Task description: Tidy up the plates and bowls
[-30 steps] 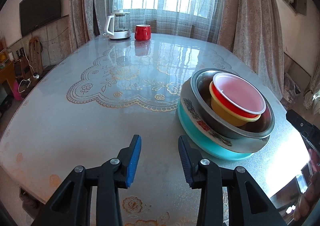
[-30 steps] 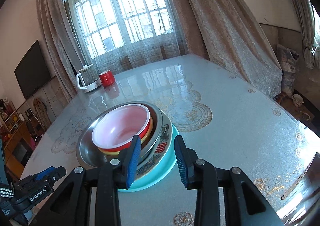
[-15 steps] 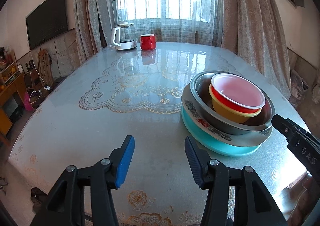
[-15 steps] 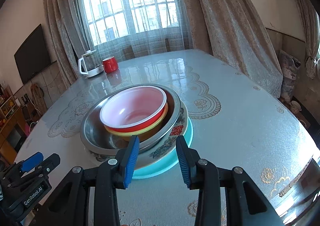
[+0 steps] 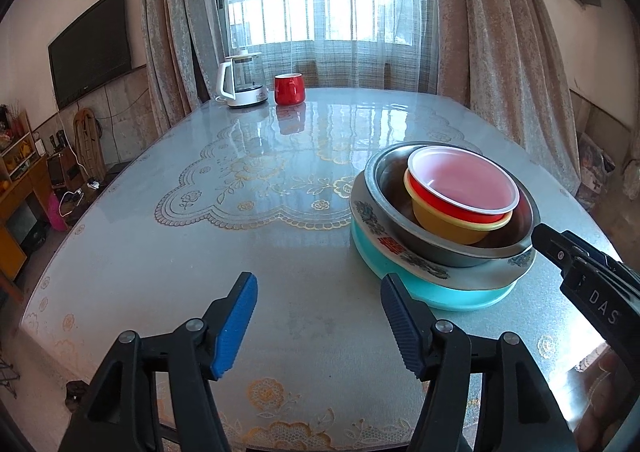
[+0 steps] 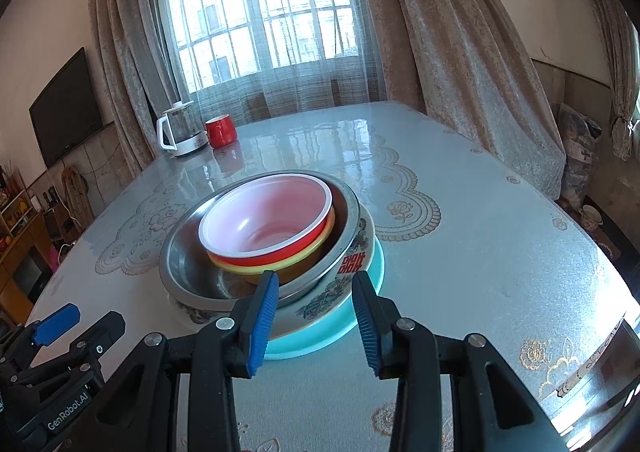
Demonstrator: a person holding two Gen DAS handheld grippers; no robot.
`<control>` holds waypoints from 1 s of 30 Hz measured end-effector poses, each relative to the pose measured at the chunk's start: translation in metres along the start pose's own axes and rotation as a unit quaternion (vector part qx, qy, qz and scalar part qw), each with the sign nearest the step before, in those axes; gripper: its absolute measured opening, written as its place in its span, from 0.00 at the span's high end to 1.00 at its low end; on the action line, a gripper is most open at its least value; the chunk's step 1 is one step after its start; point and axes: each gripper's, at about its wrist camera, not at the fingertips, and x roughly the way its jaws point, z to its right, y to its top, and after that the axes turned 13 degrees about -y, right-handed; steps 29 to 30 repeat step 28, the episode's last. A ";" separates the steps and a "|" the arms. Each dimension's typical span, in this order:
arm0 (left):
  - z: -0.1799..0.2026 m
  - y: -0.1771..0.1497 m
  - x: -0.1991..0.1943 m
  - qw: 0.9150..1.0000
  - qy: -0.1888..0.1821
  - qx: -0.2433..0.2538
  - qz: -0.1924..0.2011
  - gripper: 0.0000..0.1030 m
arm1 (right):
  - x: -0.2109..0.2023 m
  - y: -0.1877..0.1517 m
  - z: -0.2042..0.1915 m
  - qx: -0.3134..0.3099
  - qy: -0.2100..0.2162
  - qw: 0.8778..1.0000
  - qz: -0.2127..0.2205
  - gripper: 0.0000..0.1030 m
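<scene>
Left gripper point(image 5: 316, 312): jaws wide apart, holding nothing, above bare table point(image 5: 200, 244). The stack sits ahead and to its right: teal plate point(image 5: 460, 298) lowest, patterned plate point(image 5: 424, 262), steel bowl point(image 5: 440, 248), yellow bowl point(image 5: 448, 228), red bowl point(image 5: 460, 187). Right gripper point(image 6: 314, 308): jaws parted, empty, directly before the stack's near rim.

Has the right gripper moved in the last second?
Yes. In the right wrist view the right gripper has pulled back from the bowl stack: a second ago its tips overlapped the metal bowl, now they sit at the plate's near edge.
</scene>
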 end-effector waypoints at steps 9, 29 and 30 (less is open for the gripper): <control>0.003 0.000 0.003 1.000 0.000 0.004 -0.002 0.36 | 0.002 -0.001 0.000 -0.001 -0.002 1.000 -0.001 0.63; -0.004 0.000 0.008 1.000 -0.011 -0.006 0.000 0.36 | 0.003 0.005 0.013 0.014 -0.003 1.000 0.005 0.62; -0.004 0.000 0.008 1.000 -0.011 -0.006 0.000 0.36 | 0.003 0.005 0.013 0.014 -0.003 1.000 0.005 0.62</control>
